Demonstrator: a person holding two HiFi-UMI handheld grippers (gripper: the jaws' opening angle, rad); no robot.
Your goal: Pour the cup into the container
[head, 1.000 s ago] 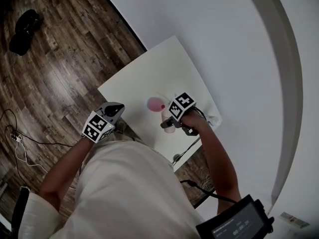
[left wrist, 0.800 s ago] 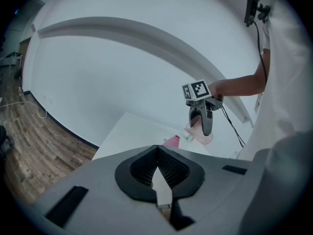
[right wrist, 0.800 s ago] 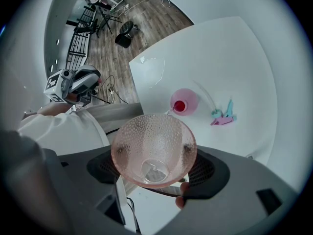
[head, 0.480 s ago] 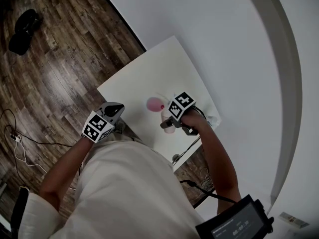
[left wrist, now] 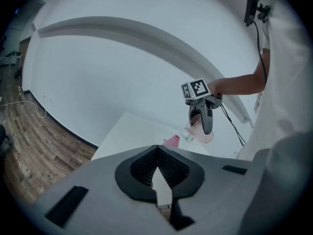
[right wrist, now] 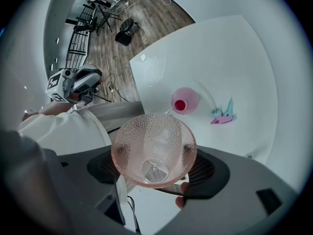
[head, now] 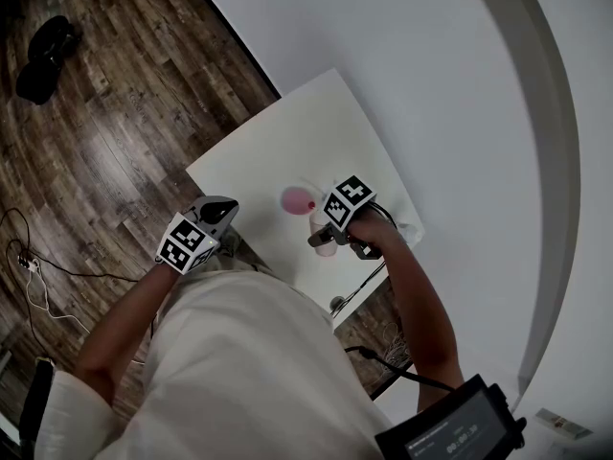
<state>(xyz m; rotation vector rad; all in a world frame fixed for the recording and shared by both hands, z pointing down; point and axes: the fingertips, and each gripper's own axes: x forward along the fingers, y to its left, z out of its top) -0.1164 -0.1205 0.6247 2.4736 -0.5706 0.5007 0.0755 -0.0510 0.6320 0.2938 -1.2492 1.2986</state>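
Observation:
My right gripper (head: 323,237) (right wrist: 153,151) is shut on a translucent pink dimpled cup (right wrist: 154,148) (left wrist: 201,129), held above the near right part of the white table (head: 278,151). The cup's mouth faces the right gripper camera, and I see no liquid in it. A pink container (head: 298,199) (right wrist: 184,100) (left wrist: 171,141) with a red opening stands on the table just beyond the cup. My left gripper (head: 224,211) (left wrist: 157,153) hangs off the table's near left edge, shut with nothing between its pads.
Small teal and pink items (right wrist: 223,115) lie on the table to the right of the container. A white wall (head: 412,65) runs close behind the table. Dark wooden floor (head: 105,113) lies to the left, with a black object (head: 43,60) on it.

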